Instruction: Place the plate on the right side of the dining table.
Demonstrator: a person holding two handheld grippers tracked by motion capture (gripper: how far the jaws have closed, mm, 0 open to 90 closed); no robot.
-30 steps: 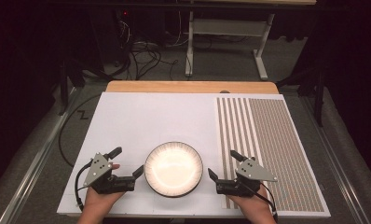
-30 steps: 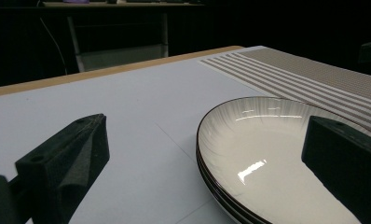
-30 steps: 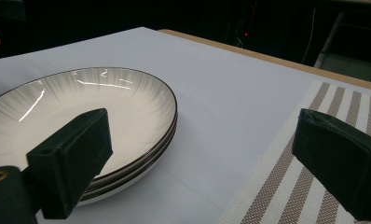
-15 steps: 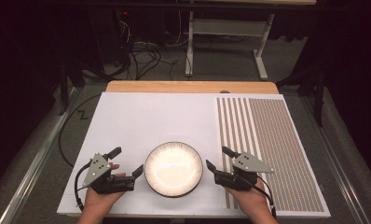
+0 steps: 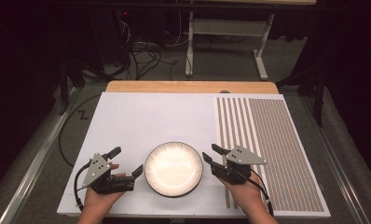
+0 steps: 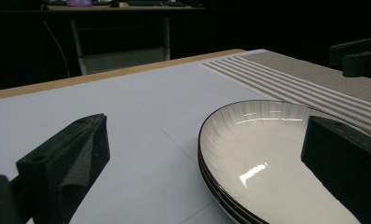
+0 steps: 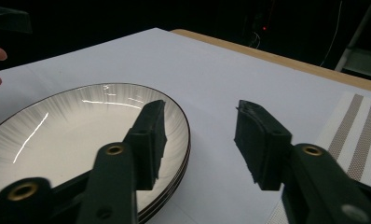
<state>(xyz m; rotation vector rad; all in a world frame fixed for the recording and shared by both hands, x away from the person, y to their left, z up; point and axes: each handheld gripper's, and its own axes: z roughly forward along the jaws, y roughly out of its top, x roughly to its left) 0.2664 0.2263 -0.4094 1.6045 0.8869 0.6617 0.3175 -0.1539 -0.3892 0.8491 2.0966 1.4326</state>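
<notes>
Stack of white round ceramic plates at counter's near edge, between my tongs. Right tongs just been narrowing, astride rim, not pinching. Left tongs wide. Best: grip top rim only, lift level.

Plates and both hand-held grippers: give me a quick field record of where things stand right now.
plates: stack of white, dark-rimmed plates on the white sheet
left hand-held gripper: jaws wide open, beside the stack's left rim, not gripping
right hand-held gripper: jaws have just been closing, one jaw over the stack's right rim, one outside it, pads not pressing
striped mat: right of the stack
contact: none seen
</notes>
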